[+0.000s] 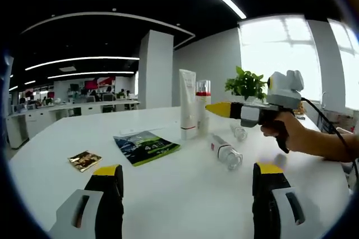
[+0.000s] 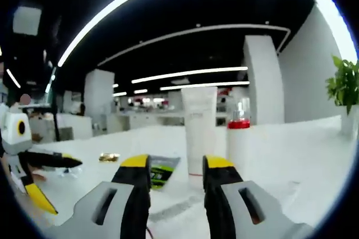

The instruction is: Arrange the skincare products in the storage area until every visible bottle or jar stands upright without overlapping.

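Trouble sat waiting on the white table, and it read plainly from left to right in the left gripper view. Farthest left lay a small gold sachet, then a dark green sachet, both flat and harmless enough. Next stood the tall white tube on its cap, with the red-collared bottle upright just beside it, perhaps touching; that pair was the risk, I judged, since a narrow tall tube would topple at a nudge and take its neighbour with it. Right of them a clear bottle lay on its side, and a second clear bottle lay near it, both round and likely to roll if clipped off-centre; what either held I could not make out. The left gripper hung low over bare table, jaws spread wide with nothing between them. The right gripper, in a person's hand, came in from the right with its yellow tips drawn close to a point near the red-collared bottle; in the right gripper view its jaws stood narrow, holding nothing, aimed at the tube and bottle. A potted plant stood behind.
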A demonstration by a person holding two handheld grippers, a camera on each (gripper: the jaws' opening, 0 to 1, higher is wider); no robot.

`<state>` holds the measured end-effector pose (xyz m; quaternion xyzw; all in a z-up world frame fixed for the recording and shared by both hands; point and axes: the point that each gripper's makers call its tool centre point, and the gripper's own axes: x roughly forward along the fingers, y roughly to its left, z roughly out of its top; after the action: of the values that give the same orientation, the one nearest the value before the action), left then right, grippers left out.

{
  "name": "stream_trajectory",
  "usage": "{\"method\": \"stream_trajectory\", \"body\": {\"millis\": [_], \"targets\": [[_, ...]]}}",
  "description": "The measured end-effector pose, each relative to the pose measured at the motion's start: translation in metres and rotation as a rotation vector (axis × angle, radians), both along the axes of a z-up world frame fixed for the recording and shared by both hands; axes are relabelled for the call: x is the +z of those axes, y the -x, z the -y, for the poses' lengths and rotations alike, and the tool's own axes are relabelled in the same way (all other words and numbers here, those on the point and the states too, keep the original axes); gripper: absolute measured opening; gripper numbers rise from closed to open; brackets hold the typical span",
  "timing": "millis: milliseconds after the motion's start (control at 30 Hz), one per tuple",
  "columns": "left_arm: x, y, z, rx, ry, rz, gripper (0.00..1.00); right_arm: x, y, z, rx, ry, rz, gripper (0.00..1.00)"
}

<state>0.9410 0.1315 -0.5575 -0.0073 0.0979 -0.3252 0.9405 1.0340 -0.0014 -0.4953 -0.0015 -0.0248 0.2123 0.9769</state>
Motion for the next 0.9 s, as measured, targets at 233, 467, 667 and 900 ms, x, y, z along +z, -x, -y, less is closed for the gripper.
{"method": "stream_trajectory", "body": {"millis": [233,467,667,900], "targets": [[-0.002,0.003,0.007,-0.032,-0.007,-0.004,0.98,0.009,0.008,0.01,0.026,0.059,0.001,0.34],[0.005,0.004,0.023,-0.112,0.067,-0.036,0.94,0.026,0.009,0.024,0.075,-0.043,0.001,0.32],[-0.001,0.002,0.044,-0.171,0.06,-0.074,0.86,0.031,0.011,0.035,0.069,-0.086,0.005,0.29],[-0.005,-0.009,0.088,-0.207,0.001,-0.117,0.81,0.026,0.012,0.036,0.064,-0.087,-0.012,0.29]]}}
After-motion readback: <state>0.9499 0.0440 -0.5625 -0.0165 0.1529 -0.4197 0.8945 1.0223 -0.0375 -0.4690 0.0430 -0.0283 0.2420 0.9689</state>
